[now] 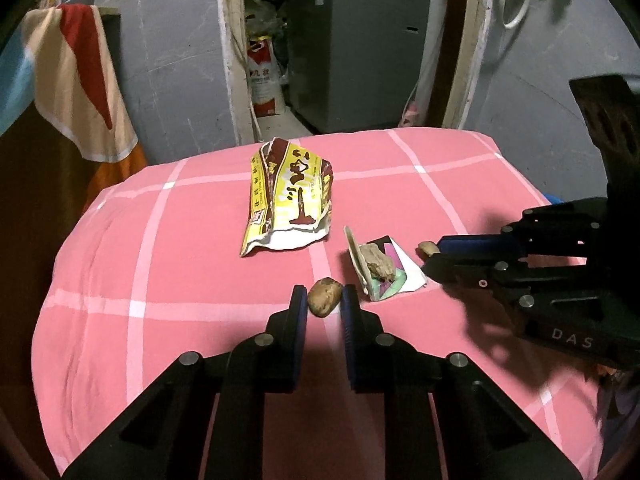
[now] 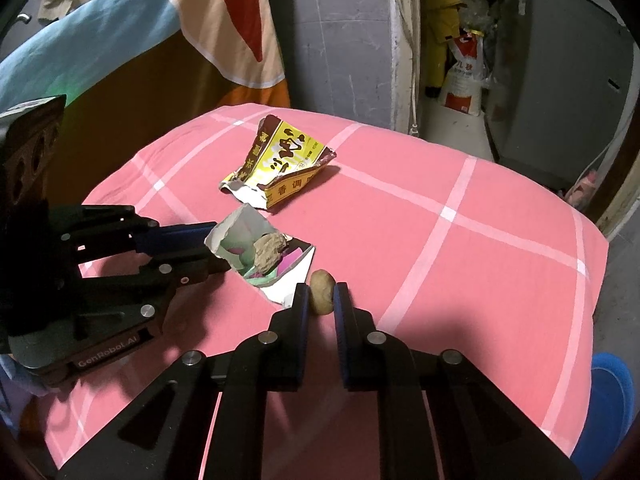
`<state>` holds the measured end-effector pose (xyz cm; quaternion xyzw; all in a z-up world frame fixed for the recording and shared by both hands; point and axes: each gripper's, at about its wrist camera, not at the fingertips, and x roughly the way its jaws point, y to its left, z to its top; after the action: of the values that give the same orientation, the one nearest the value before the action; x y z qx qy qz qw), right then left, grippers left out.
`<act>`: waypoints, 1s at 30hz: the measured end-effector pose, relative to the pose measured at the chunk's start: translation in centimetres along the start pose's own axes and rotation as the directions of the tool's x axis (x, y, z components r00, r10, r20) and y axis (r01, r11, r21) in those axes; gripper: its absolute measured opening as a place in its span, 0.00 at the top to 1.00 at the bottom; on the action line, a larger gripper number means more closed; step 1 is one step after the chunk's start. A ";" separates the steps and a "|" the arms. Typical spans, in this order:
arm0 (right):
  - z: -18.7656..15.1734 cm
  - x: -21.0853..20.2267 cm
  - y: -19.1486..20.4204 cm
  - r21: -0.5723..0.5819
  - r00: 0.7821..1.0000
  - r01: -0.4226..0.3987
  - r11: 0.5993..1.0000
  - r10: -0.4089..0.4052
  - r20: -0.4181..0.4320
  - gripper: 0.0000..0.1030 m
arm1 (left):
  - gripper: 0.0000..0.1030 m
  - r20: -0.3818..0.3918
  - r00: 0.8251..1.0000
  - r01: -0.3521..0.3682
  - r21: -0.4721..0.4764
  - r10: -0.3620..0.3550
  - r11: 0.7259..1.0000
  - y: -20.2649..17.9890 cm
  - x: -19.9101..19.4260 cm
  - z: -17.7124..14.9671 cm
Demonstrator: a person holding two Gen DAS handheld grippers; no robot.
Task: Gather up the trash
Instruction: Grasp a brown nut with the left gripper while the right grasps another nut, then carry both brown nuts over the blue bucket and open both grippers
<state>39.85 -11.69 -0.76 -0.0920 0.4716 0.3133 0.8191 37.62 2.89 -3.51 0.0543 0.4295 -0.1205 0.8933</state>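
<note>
On the pink checked bedspread (image 1: pixel 168 264), each gripper pinches a small brown lump.

Between its narrowed fingers the left gripper (image 1: pixel 324 300) holds a brown lump (image 1: pixel 324 297) just above the cloth; the right gripper (image 2: pixel 321 300) clamps a paler lump (image 2: pixel 322 291) the same way. Between the two grippers lies a torn white paper scrap (image 1: pixel 386 276) with green and pink print, a rough tan chunk (image 1: pixel 378 264) resting on it and the right gripper's lump just beside its edge. Farther off lies a torn yellow-and-maroon packet (image 1: pixel 290 196). Beyond the bed hang a striped towel (image 1: pixel 76 80), with a printed sack (image 1: pixel 264 80) and a grey appliance (image 1: pixel 356 44) behind.
</note>
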 end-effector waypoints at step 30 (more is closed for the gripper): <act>-9.5 -18.5 -0.4 0.131 0.677 0.233 0.964 -0.258 0.689 0.91 | 0.88 0.540 0.833 0.185 -0.072 -0.118 0.980 -9.5 -11.7 1.0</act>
<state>26.66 -24.14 9.43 -0.0156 0.1142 0.2043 0.9721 28.80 -4.48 6.32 -0.0701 0.1739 -0.1749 0.9666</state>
